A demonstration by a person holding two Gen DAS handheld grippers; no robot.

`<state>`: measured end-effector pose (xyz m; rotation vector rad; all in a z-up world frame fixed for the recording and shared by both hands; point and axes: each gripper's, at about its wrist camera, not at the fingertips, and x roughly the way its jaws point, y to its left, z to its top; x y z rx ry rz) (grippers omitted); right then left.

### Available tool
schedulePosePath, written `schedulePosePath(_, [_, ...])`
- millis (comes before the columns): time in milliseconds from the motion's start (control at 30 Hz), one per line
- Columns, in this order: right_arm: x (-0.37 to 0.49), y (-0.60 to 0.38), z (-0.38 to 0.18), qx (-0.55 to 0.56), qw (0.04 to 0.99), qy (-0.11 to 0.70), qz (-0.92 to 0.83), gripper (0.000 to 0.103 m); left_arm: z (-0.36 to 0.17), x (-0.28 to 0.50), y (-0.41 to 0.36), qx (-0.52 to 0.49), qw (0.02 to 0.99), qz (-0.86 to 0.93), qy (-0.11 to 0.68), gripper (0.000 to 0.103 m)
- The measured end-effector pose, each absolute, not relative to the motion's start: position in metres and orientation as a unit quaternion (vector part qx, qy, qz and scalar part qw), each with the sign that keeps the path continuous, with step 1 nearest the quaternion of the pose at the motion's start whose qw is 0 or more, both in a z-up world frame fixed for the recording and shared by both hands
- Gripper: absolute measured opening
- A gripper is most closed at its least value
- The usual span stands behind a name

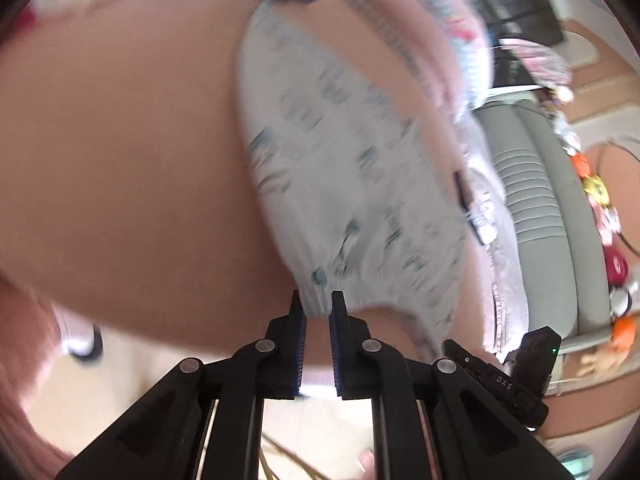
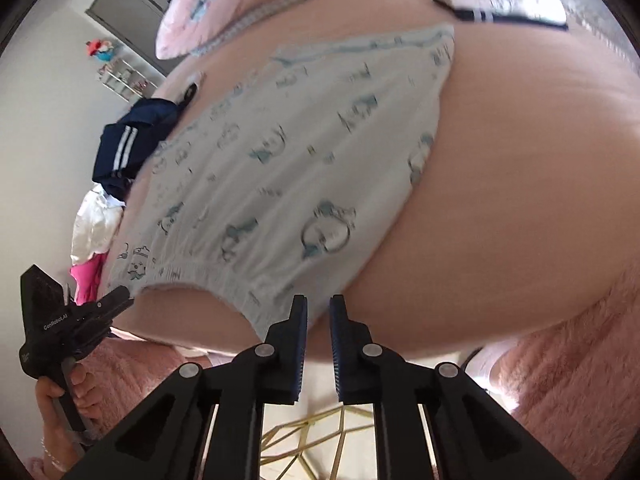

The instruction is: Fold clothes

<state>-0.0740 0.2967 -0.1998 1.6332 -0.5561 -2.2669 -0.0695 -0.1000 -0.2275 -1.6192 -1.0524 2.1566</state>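
A pair of printed shorts (image 2: pixel 288 184) is lying flat on a pink surface (image 2: pixel 500 200), waistband toward the cameras, and its near edge is being gripped at both corners. The left gripper (image 1: pixel 318 312) is being held at one end of the elastic waistband; its fingers are drawn nearly together and appear to be pinching the gathered hem, though blur is making the contact hard to confirm. In the right wrist view that same tool is being seen at the far left, held by a hand (image 2: pixel 60 396). The right gripper (image 2: pixel 319 314) is being kept at the other waistband corner, its fingers likewise almost closed; the cloth edge is reaching the left fingertip, but whether fabric is being clamped between the pads cannot be told.

The step in hand is judged to be the taking hold of the waistband before the first fold. The next move is likely to call for both corners being lifted together and carried over toward the far leg hems, evenly, so the cloth is not skewed.

Around the shorts, a navy garment (image 2: pixel 120 148) with white stripes and a white and pink heap (image 2: pixel 92 232) are lying at the left edge; a pink striped cushion (image 2: pixel 208 12) and a folded piece (image 2: pixel 500 4) are lying beyond, near where the fold would land.
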Motion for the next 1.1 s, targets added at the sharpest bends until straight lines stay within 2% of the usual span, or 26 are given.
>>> schedulePosePath(67, [-0.073, 0.301, -0.203, 0.571, 0.154, -0.216, -0.777, 0.011, -0.230, -0.061, -0.110, -0.543, 0.124, 0.727, -0.401, 0.010])
schedulePosePath(133, [-0.073, 0.306, -0.197, 0.560, 0.167, -0.240, -0.775, 0.011, -0.224, -0.062, -0.115, -0.540, 0.115, 0.732, -0.398, 0.014])
schedulePosePath(167, [-0.073, 0.307, -0.197, 0.555, 0.171, -0.253, -0.774, 0.017, -0.220, -0.061, -0.118, -0.534, 0.111, 0.742, -0.390, 0.021])
schedulePosePath(200, [-0.072, 0.307, -0.198, 0.554, 0.176, -0.268, -0.768, 0.030, -0.216, -0.061, -0.119, -0.527, 0.109, 0.750, -0.385, 0.026])
schedulePosePath(233, [-0.071, 0.306, -0.200, 0.557, 0.183, -0.283, -0.759, 0.035, -0.213, -0.061, -0.120, -0.522, 0.111, 0.753, -0.384, 0.039])
schedulePosePath(267, [-0.070, 0.304, -0.201, 0.558, 0.188, -0.292, -0.754, 0.037, -0.211, -0.062, -0.121, -0.517, 0.115, 0.755, -0.385, 0.048])
schedulePosePath(300, [-0.069, 0.301, -0.198, 0.555, 0.190, -0.291, -0.756, 0.037, -0.208, -0.062, -0.122, -0.513, 0.120, 0.757, -0.387, 0.049])
schedulePosePath(367, [-0.066, 0.294, -0.194, 0.552, 0.191, -0.282, -0.761, 0.037, -0.206, -0.063, -0.119, -0.510, 0.121, 0.769, -0.366, 0.049])
schedulePosePath(467, [-0.073, 0.278, -0.200, 0.573, 0.172, -0.219, -0.770, 0.035, -0.211, -0.075, -0.111, -0.523, 0.122, 0.775, -0.331, 0.049])
schedulePosePath(500, [-0.076, 0.276, -0.201, 0.571, 0.165, -0.219, -0.774, 0.024, -0.212, -0.080, -0.109, -0.524, 0.126, 0.775, -0.330, 0.048])
schedulePosePath(533, [-0.078, 0.276, -0.201, 0.568, 0.160, -0.219, -0.777, 0.018, -0.210, -0.085, -0.106, -0.523, 0.133, 0.776, -0.327, 0.046])
schedulePosePath(567, [-0.080, 0.278, -0.199, 0.567, 0.157, -0.219, -0.778, 0.015, -0.209, -0.090, -0.102, -0.521, 0.140, 0.777, -0.324, 0.026])
schedulePosePath(600, [-0.080, 0.280, -0.196, 0.562, 0.154, -0.217, -0.784, 0.013, -0.206, -0.093, -0.097, -0.522, 0.144, 0.779, -0.316, 0.013])
schedulePosePath(633, [-0.078, 0.281, -0.188, 0.549, 0.149, -0.208, -0.796, 0.012, -0.203, -0.095, -0.089, -0.525, 0.146, 0.783, -0.301, 0.009])
schedulePosePath(700, [-0.074, 0.286, -0.171, 0.526, 0.145, -0.206, -0.812, 0.011, -0.196, -0.094, -0.078, -0.526, 0.156, 0.785, -0.287, 0.009])
schedulePosePath(900, [-0.063, 0.302, -0.135, 0.491, 0.141, -0.192, -0.838, 0.011, -0.200, -0.081, -0.077, -0.527, 0.175, 0.763, -0.330, 0.009])
schedulePosePath(967, [-0.068, 0.300, -0.156, 0.545, 0.142, -0.173, -0.808, 0.016, -0.213, -0.081, -0.084, -0.551, 0.151, 0.754, -0.324, 0.010])
schedulePosePath(1033, [-0.074, 0.292, -0.196, 0.633, 0.134, -0.147, -0.748, 0.018, -0.224, -0.082, -0.093, -0.571, 0.134, 0.738, -0.333, 0.011])
schedulePosePath(1100, [-0.070, 0.290, -0.214, 0.671, 0.117, -0.125, -0.722, 0.018, -0.222, -0.082, -0.102, -0.577, 0.132, 0.729, -0.344, 0.013])
